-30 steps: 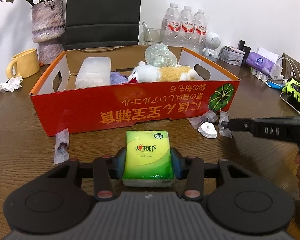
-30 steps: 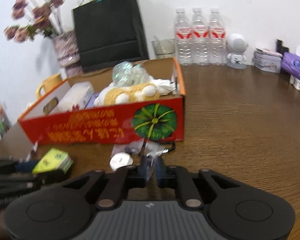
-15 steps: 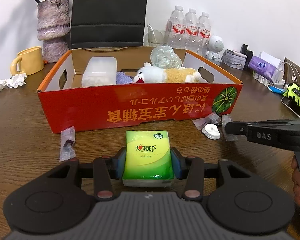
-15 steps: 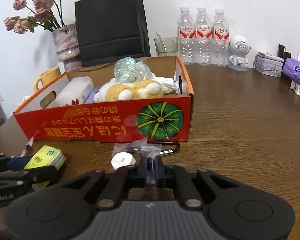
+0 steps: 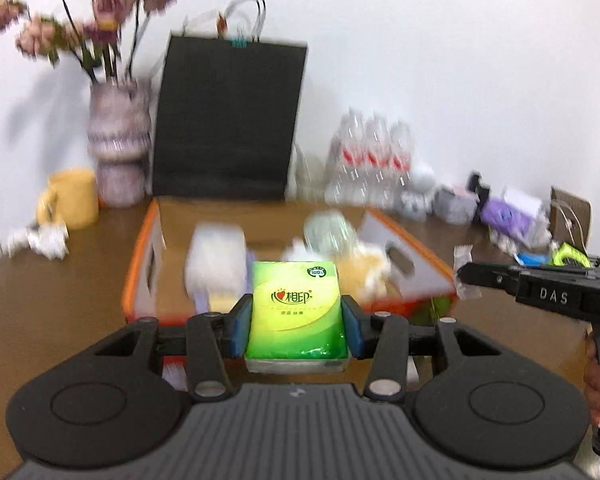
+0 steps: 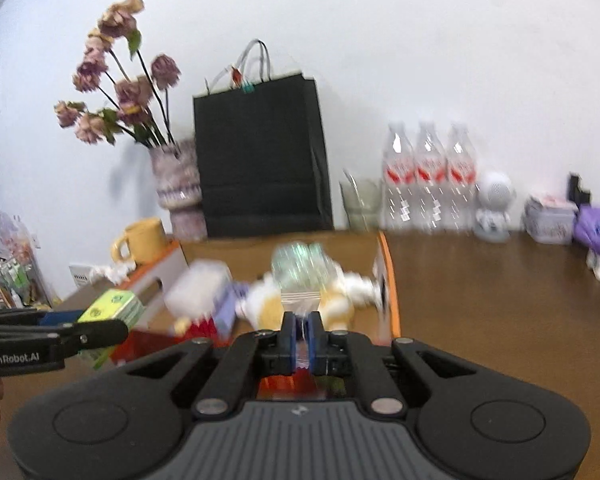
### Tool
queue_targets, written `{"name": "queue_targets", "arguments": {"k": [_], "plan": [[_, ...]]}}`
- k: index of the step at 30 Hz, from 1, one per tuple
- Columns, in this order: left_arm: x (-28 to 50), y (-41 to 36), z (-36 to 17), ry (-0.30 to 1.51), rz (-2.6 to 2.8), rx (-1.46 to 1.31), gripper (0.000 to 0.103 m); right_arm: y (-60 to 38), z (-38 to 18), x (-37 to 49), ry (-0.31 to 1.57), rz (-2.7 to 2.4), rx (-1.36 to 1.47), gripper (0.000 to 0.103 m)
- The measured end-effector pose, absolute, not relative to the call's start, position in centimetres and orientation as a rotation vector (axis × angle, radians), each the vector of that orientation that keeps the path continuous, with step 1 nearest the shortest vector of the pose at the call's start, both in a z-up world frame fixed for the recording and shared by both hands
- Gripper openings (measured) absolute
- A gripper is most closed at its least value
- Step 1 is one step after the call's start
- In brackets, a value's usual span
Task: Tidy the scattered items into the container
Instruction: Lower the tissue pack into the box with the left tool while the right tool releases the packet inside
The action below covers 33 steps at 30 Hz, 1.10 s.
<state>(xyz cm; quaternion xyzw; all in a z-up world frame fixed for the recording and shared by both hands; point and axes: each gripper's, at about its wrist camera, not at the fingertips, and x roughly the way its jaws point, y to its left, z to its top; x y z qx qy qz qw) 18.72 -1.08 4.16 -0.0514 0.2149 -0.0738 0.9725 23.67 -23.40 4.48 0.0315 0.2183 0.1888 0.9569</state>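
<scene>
My left gripper (image 5: pixel 297 318) is shut on a green tissue pack (image 5: pixel 296 308) and holds it in the air above the near wall of the orange cardboard box (image 5: pixel 140 264). The pack also shows in the right wrist view (image 6: pixel 114 308). My right gripper (image 6: pixel 299 334) is shut on a small clear plastic packet (image 6: pixel 300 300), held above the box's right end (image 6: pixel 388 280). The packet shows at the right gripper's tip in the left wrist view (image 5: pixel 463 270). The box holds a white container (image 5: pixel 216 256), a plush toy (image 6: pixel 300 304) and a crumpled clear bag (image 6: pixel 300 266).
Behind the box stand a black paper bag (image 5: pixel 228 120), a vase of dried flowers (image 5: pixel 118 148), a yellow mug (image 5: pixel 70 198) and three water bottles (image 6: pixel 428 176). Small items (image 5: pixel 512 216) crowd the back right. Crumpled paper (image 5: pixel 40 238) lies at the left.
Both grippers have risen from the table with their loads and moved forward over the box. The view is blurred by the motion.
</scene>
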Motion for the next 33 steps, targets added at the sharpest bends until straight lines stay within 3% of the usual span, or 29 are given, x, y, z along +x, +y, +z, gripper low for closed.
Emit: {"name": "queue_targets", "arguments": {"k": [6,23,27,29,31,33], "plan": [[22.4,-0.1,5.3,0.408,-0.112,-0.12,0.046,-21.1,5.1,28.4,0.472,0.417,0.1,0.005],[29.8,2.3,-0.1,0.576,-0.053,-0.1,0.046,-12.4,-0.6,34.6,0.64,0.557,0.017,0.003],[29.7,2.0,-0.3,0.587,-0.055,-0.083,0.047,-12.7,-0.9,34.6,0.655,0.551,0.023,0.009],[29.5,1.8,-0.1,0.576,-0.053,-0.07,0.064,-13.2,-0.6,34.4,0.651,0.548,0.035,0.012],[29.0,1.7,0.3,0.552,-0.04,-0.063,0.075,-13.6,-0.1,34.1,0.638,0.539,0.038,0.018],[28.7,1.8,0.7,0.534,-0.02,-0.058,0.084,-14.0,0.3,34.0,0.626,0.515,0.035,0.033]]}}
